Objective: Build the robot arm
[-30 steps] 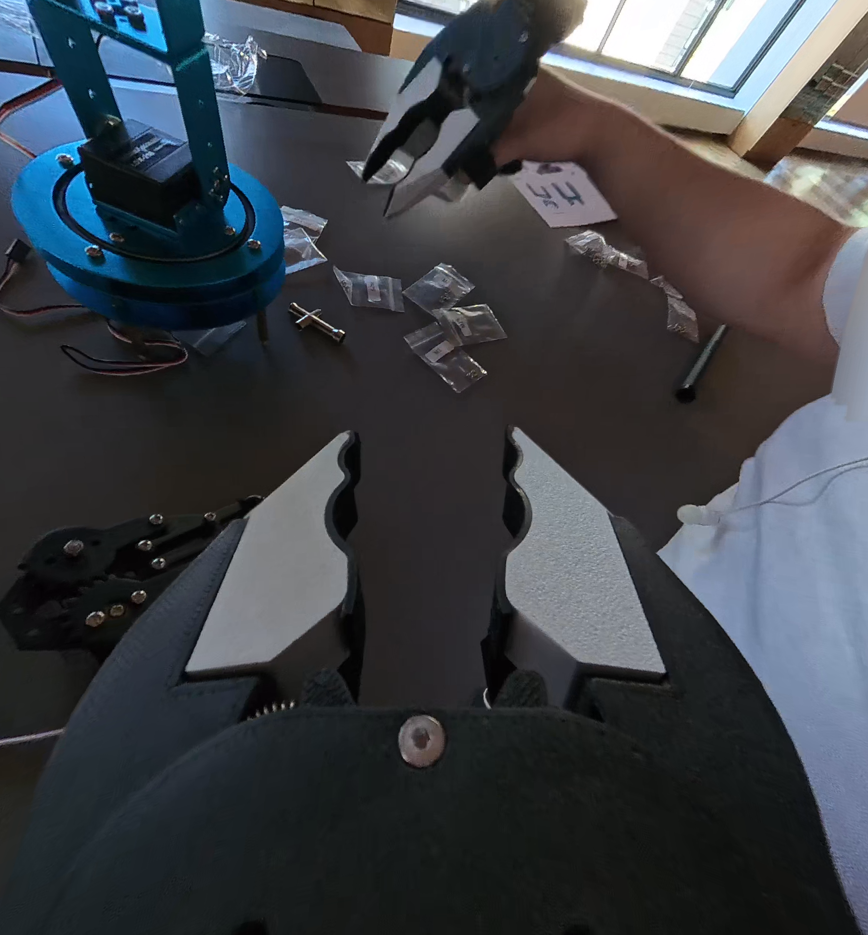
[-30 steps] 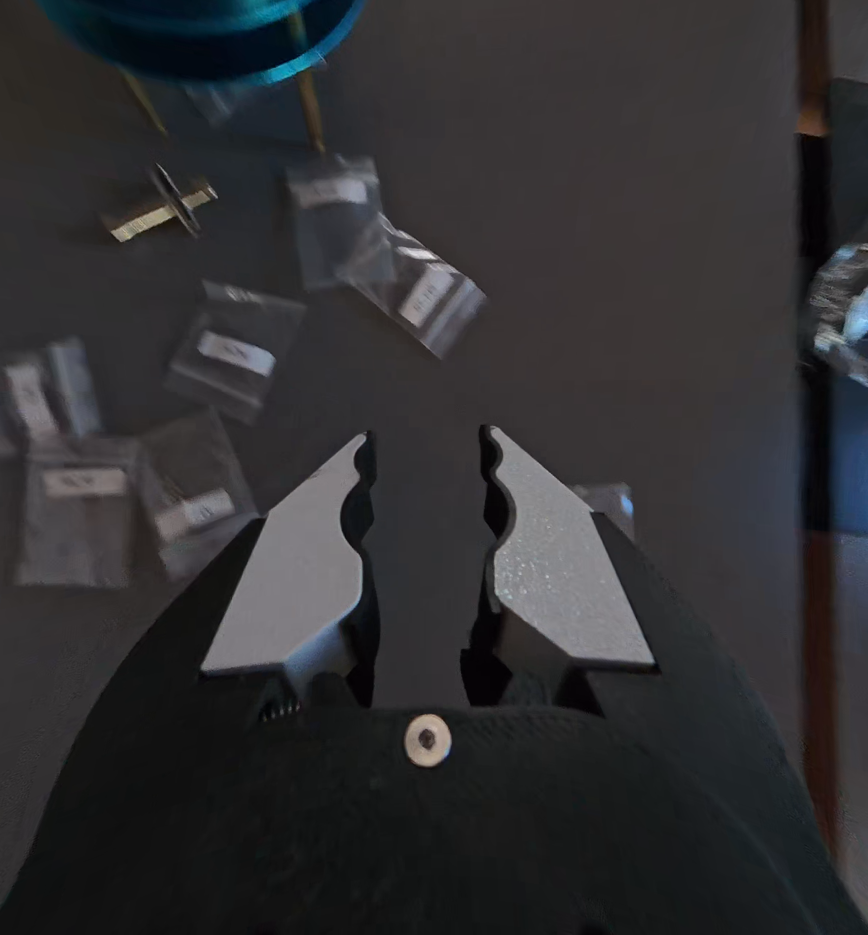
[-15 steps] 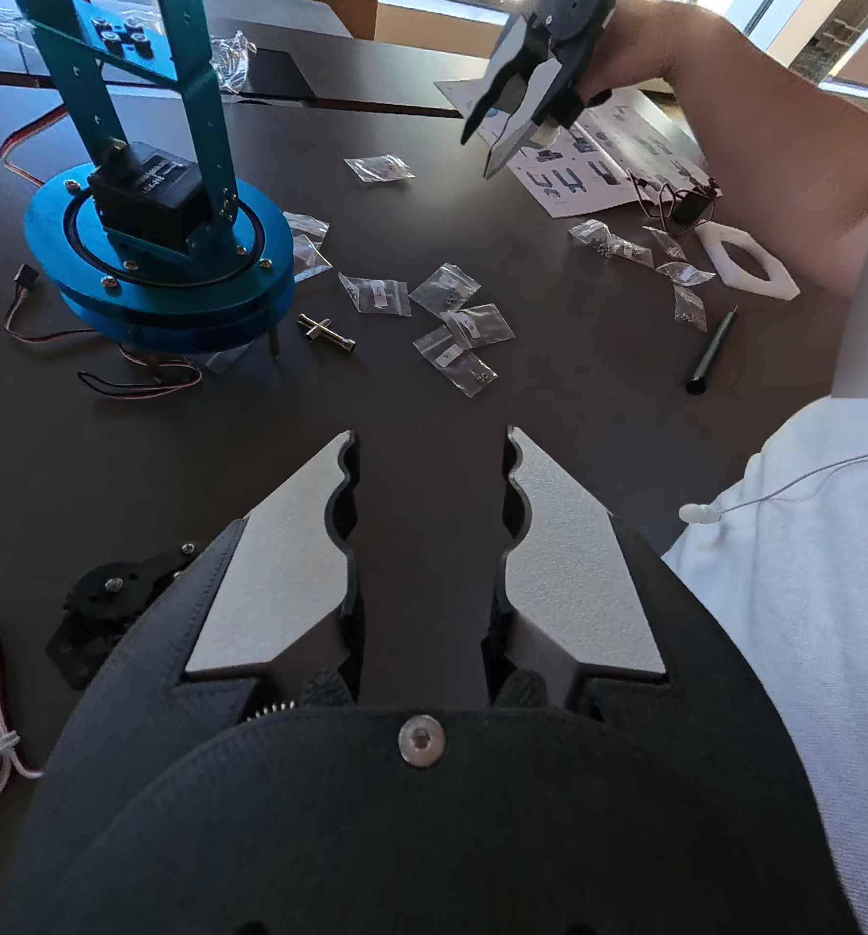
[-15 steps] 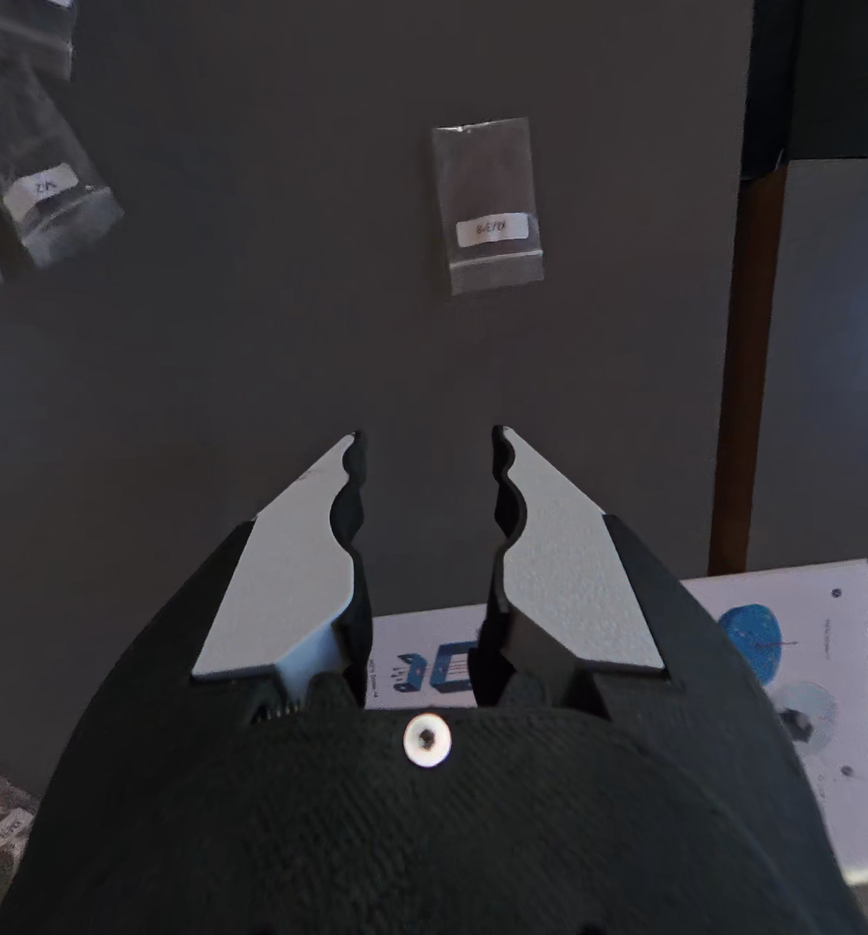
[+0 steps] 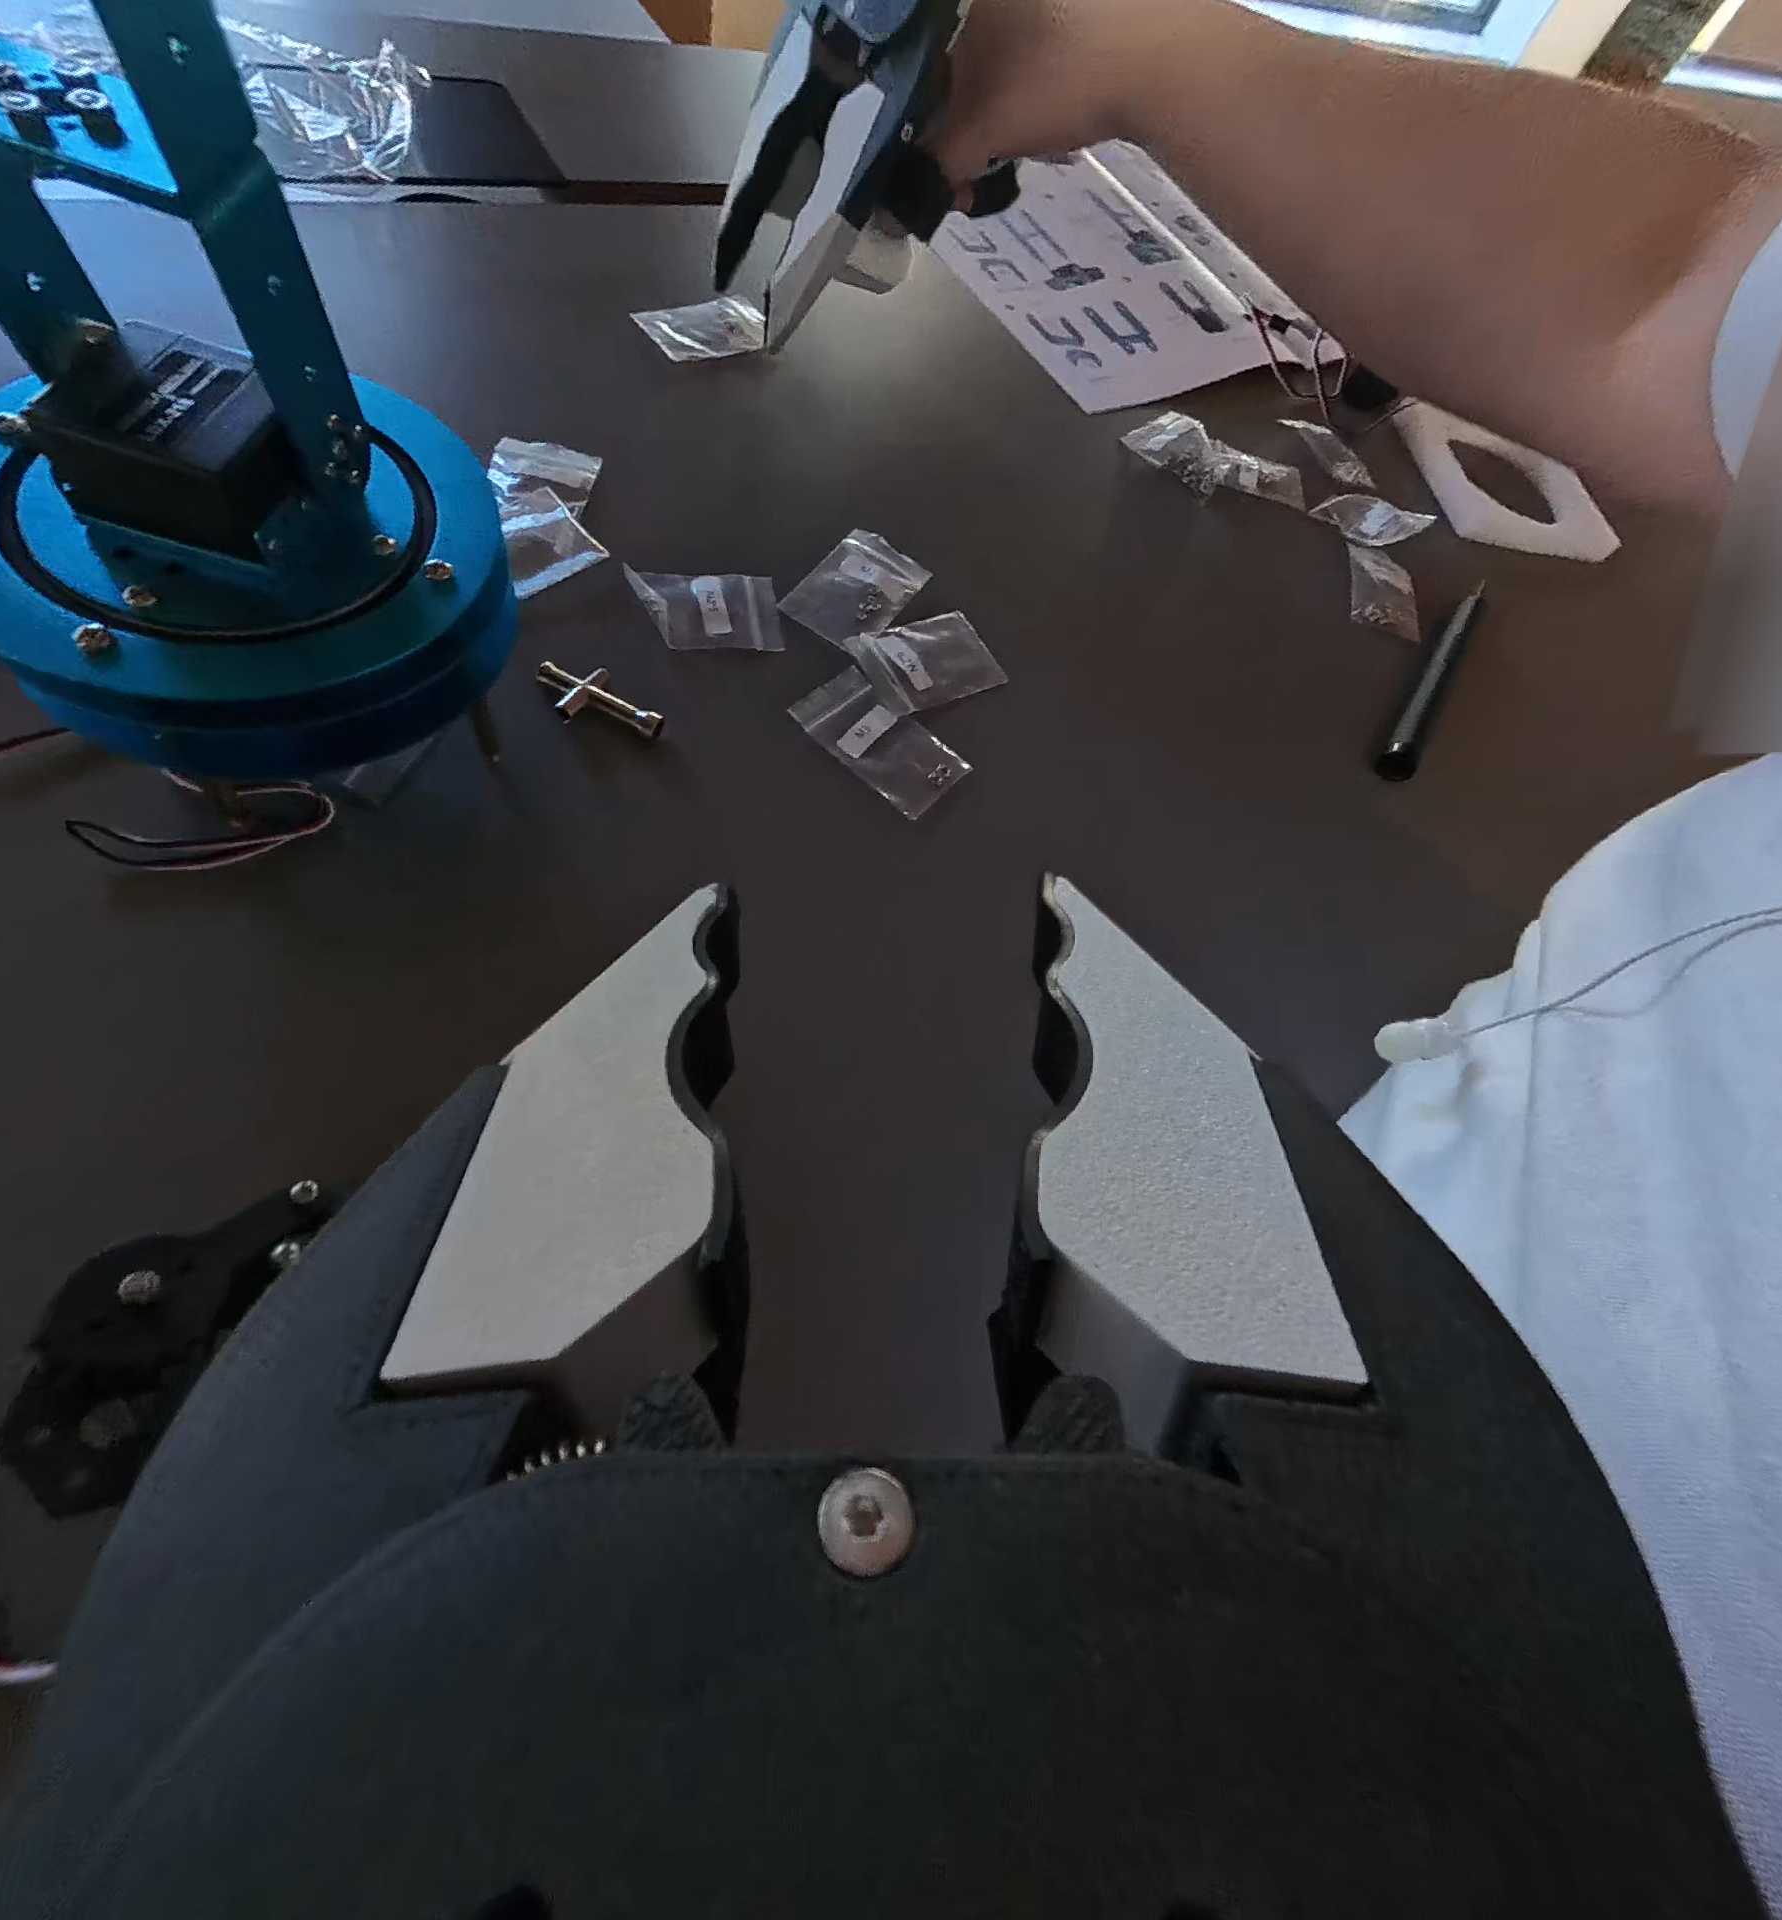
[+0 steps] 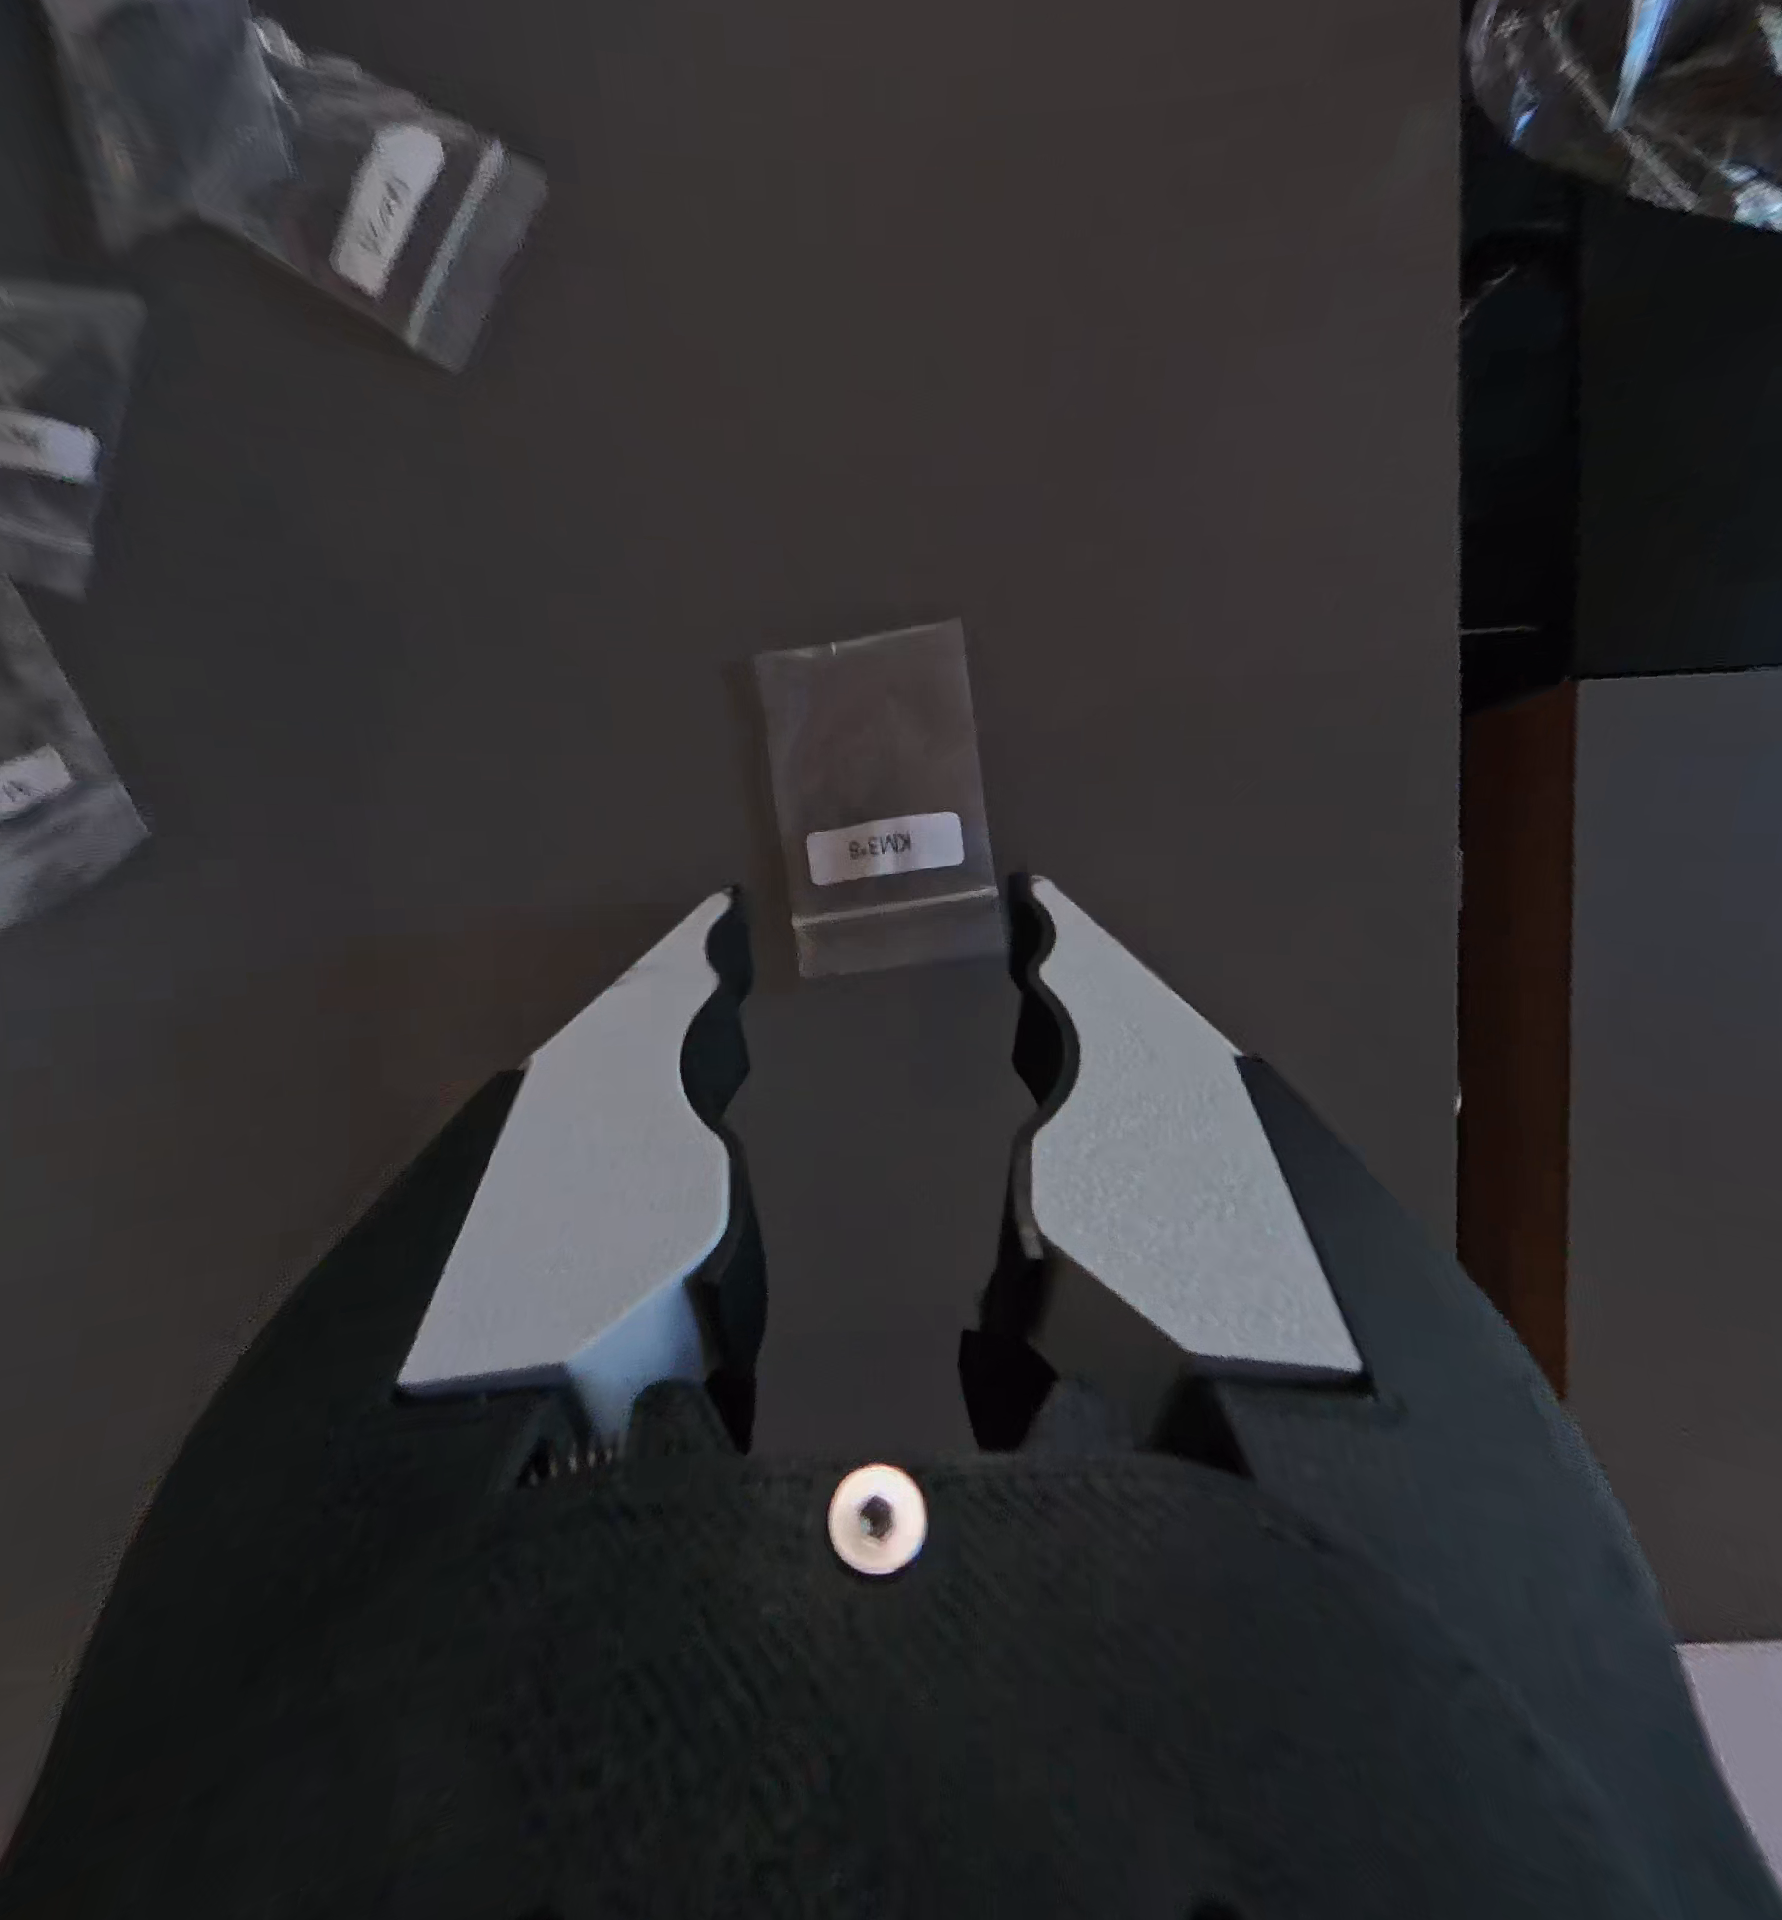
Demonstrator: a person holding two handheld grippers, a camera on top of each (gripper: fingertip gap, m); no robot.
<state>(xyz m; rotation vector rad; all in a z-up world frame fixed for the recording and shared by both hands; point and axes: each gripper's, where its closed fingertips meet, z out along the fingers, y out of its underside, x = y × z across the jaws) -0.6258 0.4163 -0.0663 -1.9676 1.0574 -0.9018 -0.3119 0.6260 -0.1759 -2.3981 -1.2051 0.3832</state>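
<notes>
My right gripper point(image 6: 874, 894) is open, its tips on either side of the near end of a small clear plastic bag with a white label point(image 6: 879, 795) that lies flat on the dark table. In the left wrist view the same gripper point(image 5: 752, 301) hangs over that bag point(image 5: 698, 324) at the far side, tips down at its right edge. My left gripper point(image 5: 882, 899) is open and empty above bare dark table point(image 5: 866, 1039). Several small labelled bags point(image 5: 876, 665) and a metal cross wrench point(image 5: 601, 701) lie ahead of it.
A blue robot-arm base with a black servo point(image 5: 201, 561) stands at the left, wires under it. A black toothed claw part point(image 5: 139, 1340) lies near left. A printed sheet point(image 5: 1105, 281), more bags point(image 5: 1271, 488), a white foam piece point(image 5: 1510, 499) and a black pen-like tool point(image 5: 1427, 686) are at the right. Crumpled plastic point(image 6: 1676, 114) lies beyond the table's edge. The tips of one gripper are about 40 cm away from the tips of the other.
My right gripper has moved down and forward to the single labelled bag, which now lies between its tips. My left gripper has stayed almost still and open.
</notes>
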